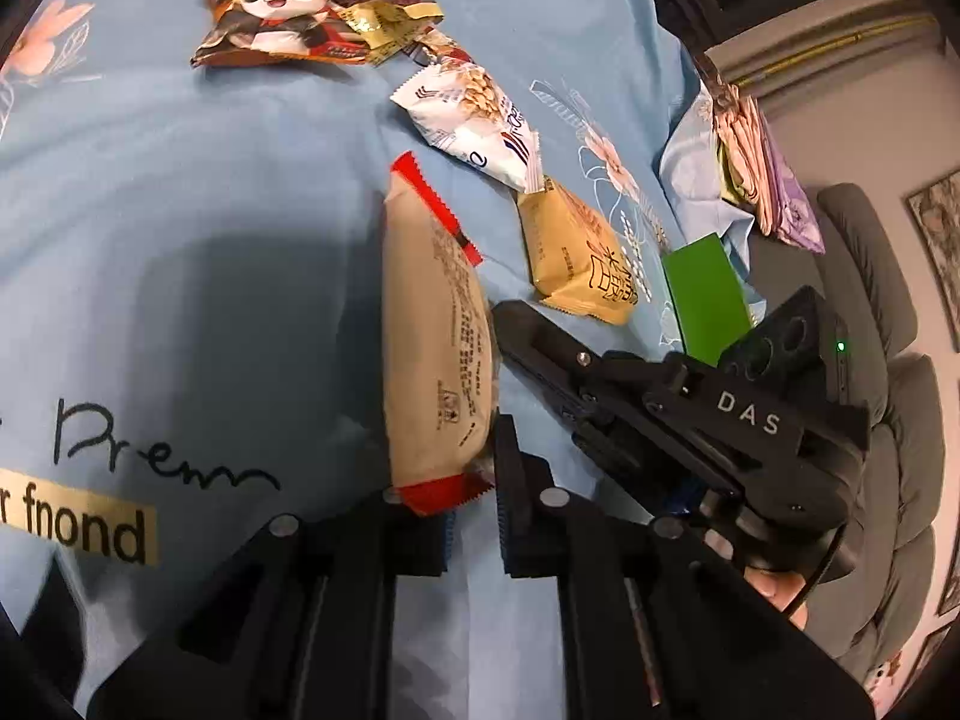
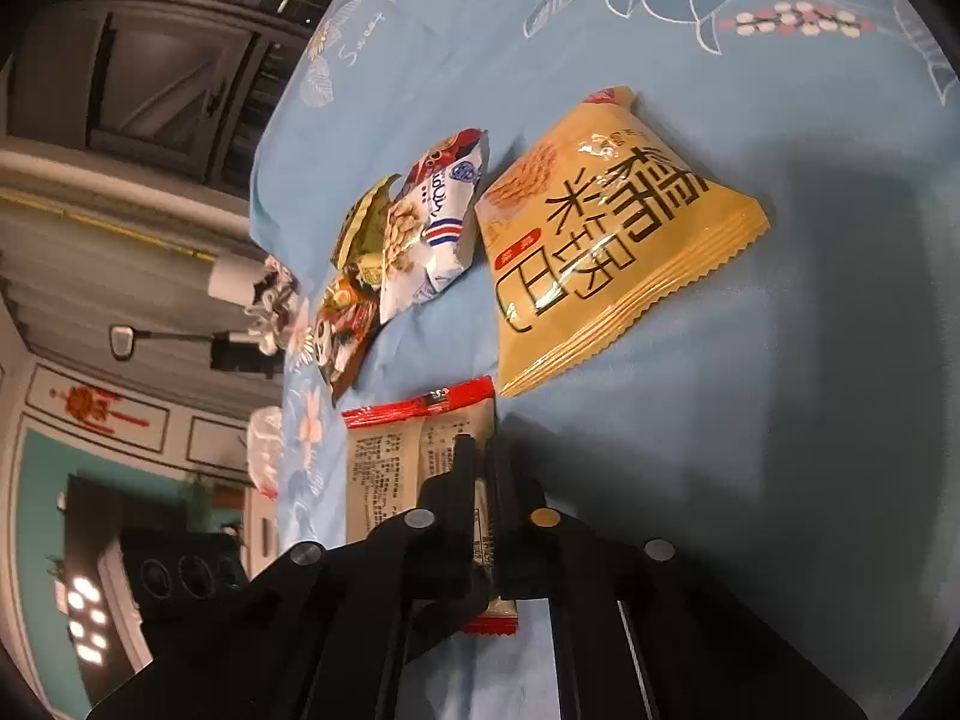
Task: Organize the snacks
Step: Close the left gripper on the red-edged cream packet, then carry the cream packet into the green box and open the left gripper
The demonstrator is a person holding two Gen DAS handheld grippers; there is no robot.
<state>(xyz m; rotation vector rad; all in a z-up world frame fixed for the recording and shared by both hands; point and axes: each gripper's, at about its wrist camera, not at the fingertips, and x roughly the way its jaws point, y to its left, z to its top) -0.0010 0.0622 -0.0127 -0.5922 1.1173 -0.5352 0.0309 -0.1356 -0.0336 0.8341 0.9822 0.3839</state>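
A beige snack packet with red ends (image 1: 435,348) lies on the blue flowered cloth (image 1: 210,180). My right gripper (image 2: 483,480) is shut on this packet (image 2: 390,468); in the left wrist view its black body (image 1: 690,420) reaches the packet's side. My left gripper (image 1: 474,516) sits just at the packet's near red end with its jaws a little apart, holding nothing. A yellow rice-cracker packet (image 2: 606,240) (image 1: 576,252), a white peanut packet (image 1: 474,120) (image 2: 429,222), a panda packet (image 1: 270,12) and a brown-gold packet (image 1: 384,6) lie farther along the cloth.
A green box (image 1: 708,294) stands at the cloth's right edge near folded fabrics (image 1: 762,168). A grey sofa (image 1: 888,420) is beyond it. In the right wrist view, a wall and cabinets (image 2: 120,360) lie past the cloth's left edge.
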